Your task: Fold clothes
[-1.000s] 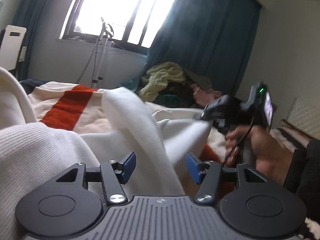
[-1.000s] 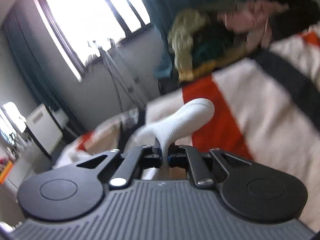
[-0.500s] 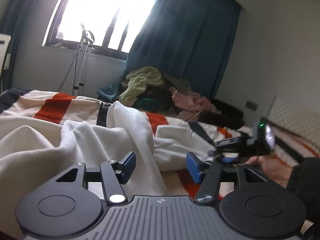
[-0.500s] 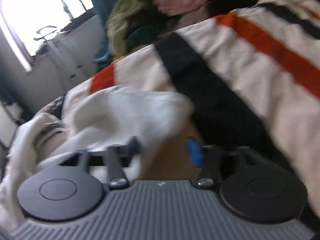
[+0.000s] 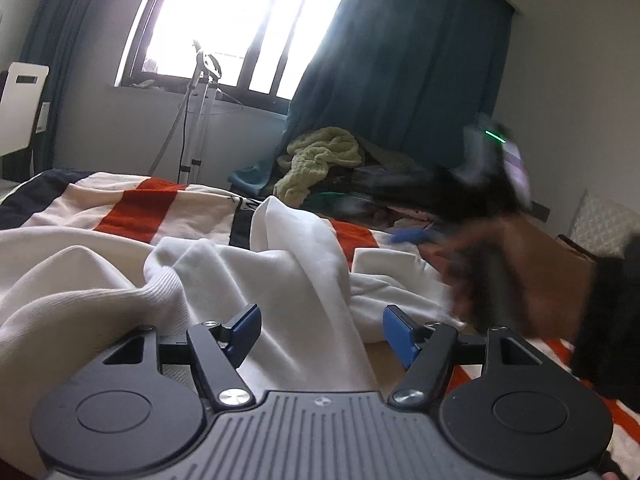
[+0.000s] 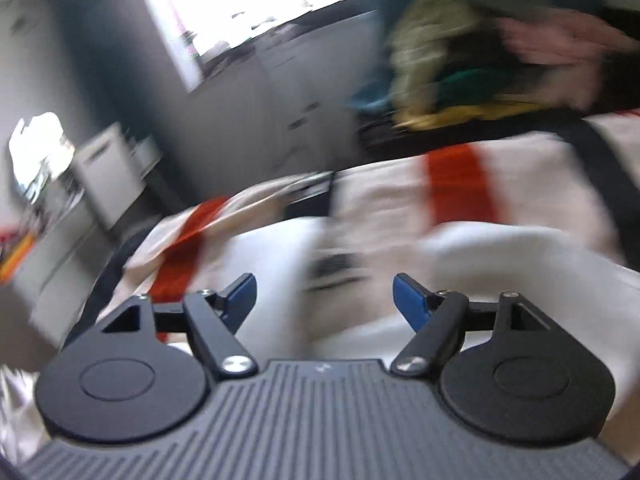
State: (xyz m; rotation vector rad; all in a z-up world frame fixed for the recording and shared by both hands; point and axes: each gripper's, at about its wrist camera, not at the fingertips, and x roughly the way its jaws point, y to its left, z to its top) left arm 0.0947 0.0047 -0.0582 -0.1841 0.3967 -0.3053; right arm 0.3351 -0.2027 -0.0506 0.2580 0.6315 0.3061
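A white knit garment (image 5: 280, 272) lies rumpled on the striped bedspread (image 5: 132, 208). A ridge of it runs up between the blue pads of my left gripper (image 5: 319, 334), which is open and holds nothing. My right gripper (image 6: 324, 298) is open and empty over the same white garment (image 6: 500, 256); this view is heavily blurred. In the left wrist view the right gripper (image 5: 412, 236) is a blurred dark shape in the person's hand, right of the garment.
A pile of clothes (image 5: 324, 160) with a yellow-green knit lies beyond the bed under a dark blue curtain (image 5: 400, 64). A metal stand (image 5: 196, 120) is under the bright window. White furniture (image 6: 108, 176) stands left of the bed.
My right gripper let go of the white cloth it was pinching, opened, and is swinging fast. The garment has dropped onto the bed. My left gripper stayed open.
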